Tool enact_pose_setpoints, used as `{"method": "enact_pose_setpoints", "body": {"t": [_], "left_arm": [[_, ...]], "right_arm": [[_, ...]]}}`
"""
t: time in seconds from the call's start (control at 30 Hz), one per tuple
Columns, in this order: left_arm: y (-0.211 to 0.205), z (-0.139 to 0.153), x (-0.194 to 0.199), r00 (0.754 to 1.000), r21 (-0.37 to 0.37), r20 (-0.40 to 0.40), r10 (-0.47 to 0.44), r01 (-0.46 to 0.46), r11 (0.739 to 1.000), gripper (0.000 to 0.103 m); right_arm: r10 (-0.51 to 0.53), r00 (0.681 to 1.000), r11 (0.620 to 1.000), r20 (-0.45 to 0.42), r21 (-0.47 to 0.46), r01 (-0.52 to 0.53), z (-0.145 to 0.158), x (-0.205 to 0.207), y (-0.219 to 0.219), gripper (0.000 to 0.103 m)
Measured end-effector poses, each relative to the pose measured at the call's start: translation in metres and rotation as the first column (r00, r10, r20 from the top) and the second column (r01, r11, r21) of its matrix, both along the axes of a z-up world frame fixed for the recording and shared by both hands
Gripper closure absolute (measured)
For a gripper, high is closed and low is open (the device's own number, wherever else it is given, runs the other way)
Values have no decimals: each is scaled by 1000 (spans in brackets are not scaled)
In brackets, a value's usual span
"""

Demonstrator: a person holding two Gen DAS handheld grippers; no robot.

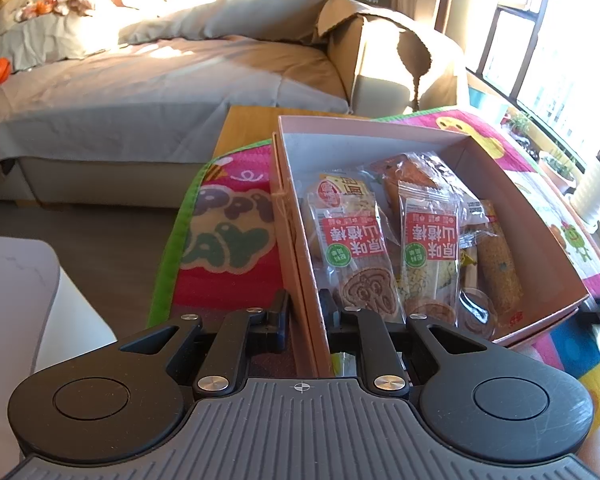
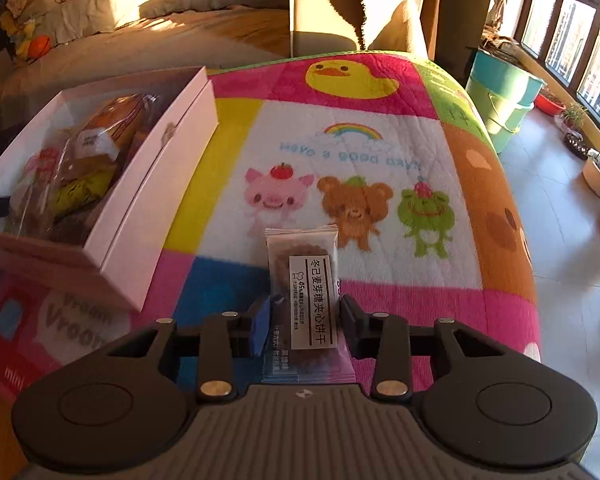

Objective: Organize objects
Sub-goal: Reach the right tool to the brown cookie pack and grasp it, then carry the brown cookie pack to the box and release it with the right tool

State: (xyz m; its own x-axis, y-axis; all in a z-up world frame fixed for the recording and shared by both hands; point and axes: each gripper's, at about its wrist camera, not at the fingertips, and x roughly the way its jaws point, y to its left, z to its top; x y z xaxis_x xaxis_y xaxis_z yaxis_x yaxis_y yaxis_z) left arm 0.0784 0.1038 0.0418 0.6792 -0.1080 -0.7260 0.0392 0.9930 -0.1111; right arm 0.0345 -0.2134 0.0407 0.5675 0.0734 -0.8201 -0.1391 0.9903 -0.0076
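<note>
The right gripper (image 2: 303,318) was found with its fingers narrowed on either side of a clear-wrapped biscuit packet (image 2: 306,300), low in the centre of the right wrist frame; the pads appeared to be touching the wrapper's edges, though a firm clamp could not be confirmed. The packet was seen lying on a cartoon-printed blanket (image 2: 380,152). The left gripper (image 1: 305,312) was observed with its fingers astride the near left wall of the pink box (image 1: 296,240), one inside and one outside, apparently steadying it; whether the wall was pinched could not be told. Inside the box, red-labelled snack sticks (image 1: 356,240) and other wrapped snacks were noted, filling most of the floor. The box was placed at the left of the right wrist frame, near the packet but apart from it. It was judged that the packet should be squeezed gently, lifted clear of the box rim, and laid flat on the existing snacks.
</note>
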Motion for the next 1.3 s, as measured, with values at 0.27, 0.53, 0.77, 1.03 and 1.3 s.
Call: {"method": "enact_pose_setpoints", "body": {"t": [0.27, 0.53, 0.77, 1.03, 1.3], "left_arm": [[2, 0, 1, 1000, -8, 0, 0, 0, 1000, 85], [2, 0, 0, 1000, -8, 0, 0, 0, 1000, 85], [1, 1, 1, 1000, -12, 0, -3, 3, 1000, 85], [1, 1, 2, 1000, -13, 1, -5, 5, 1000, 85], [1, 1, 2, 1000, -13, 1, -5, 5, 1000, 85]], "right_arm": [[71, 996, 994, 58, 76, -75, 61, -80, 25, 66], [183, 927, 967, 329, 110, -230, 154, -94, 70, 66], [184, 894, 956, 408, 137, -259, 175, -58, 91, 66], [153, 911, 959, 383, 166, -231, 164, -29, 98, 66], [85, 917, 965, 390, 197, -174, 148, -2, 97, 62]]}}
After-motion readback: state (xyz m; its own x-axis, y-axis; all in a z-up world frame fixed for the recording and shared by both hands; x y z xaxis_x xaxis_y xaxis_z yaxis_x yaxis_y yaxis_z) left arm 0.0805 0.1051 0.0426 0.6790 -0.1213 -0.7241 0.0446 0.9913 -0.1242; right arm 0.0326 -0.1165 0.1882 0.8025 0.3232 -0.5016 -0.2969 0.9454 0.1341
